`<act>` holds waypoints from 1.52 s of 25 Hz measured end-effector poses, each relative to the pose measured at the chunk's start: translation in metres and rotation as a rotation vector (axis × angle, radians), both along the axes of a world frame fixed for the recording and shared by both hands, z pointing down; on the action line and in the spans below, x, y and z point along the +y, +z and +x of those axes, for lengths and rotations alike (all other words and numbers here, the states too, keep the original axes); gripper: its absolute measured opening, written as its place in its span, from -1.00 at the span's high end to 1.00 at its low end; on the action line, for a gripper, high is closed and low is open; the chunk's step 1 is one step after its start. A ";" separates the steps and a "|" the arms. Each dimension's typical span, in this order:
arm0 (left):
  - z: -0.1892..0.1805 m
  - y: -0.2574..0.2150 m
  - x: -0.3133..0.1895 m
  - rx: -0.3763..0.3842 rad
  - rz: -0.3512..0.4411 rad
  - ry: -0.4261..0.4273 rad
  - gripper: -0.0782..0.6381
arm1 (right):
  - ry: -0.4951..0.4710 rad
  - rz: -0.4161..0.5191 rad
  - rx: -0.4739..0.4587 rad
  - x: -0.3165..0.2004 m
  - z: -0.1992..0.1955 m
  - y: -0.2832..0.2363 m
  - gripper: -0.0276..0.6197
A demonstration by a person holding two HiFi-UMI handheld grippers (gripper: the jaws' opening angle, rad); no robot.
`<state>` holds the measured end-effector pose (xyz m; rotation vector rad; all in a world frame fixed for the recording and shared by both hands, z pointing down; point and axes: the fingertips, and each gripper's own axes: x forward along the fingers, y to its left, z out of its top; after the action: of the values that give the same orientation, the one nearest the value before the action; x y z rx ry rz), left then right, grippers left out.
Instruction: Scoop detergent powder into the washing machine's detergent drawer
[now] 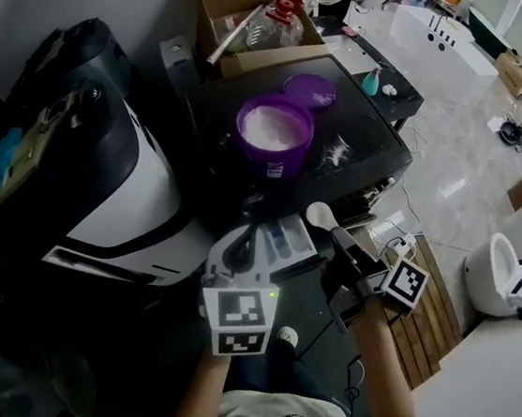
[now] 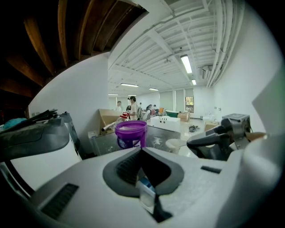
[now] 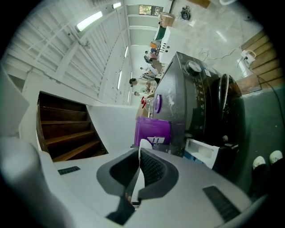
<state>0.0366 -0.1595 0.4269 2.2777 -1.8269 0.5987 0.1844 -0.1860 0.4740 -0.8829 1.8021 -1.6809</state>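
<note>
With the tub [image 1: 273, 134] open mid-top of the washing machine [image 1: 369, 136] and the detergent drawer [image 1: 286, 239] out below its front edge, seemingly pinched by the left hand-held gripper [image 1: 242, 246], the right hand-held gripper [image 1: 341, 236] clamps the scoop [image 1: 321, 215] just beside it — tipping powder in looks still to come.

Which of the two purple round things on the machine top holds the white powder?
The tall purple plastic tub, nearer the person; the other, behind it, is only its flat purple lid.
</note>
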 end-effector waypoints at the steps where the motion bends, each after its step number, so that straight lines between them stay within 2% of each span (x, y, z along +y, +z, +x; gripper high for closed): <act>1: -0.001 0.004 0.001 0.000 -0.008 0.001 0.77 | 0.002 -0.003 0.017 0.002 0.000 0.004 0.85; 10: -0.019 0.032 0.005 0.016 -0.072 0.018 0.77 | 0.019 -0.041 0.130 0.011 -0.006 0.036 0.85; 20: -0.034 0.054 -0.001 0.019 -0.113 0.033 0.77 | 0.013 -0.037 0.328 0.009 -0.011 0.054 0.85; 31: -0.036 0.069 -0.009 0.037 -0.143 0.049 0.77 | -0.106 0.064 0.619 -0.008 -0.027 0.064 0.85; 38: -0.040 0.072 -0.012 0.036 -0.151 0.046 0.77 | -0.243 0.155 0.859 -0.017 -0.033 0.078 0.85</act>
<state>-0.0031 -0.1713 0.4985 2.2225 -1.6570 0.6737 0.1513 -0.2032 0.5520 -1.5117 2.6383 -1.3459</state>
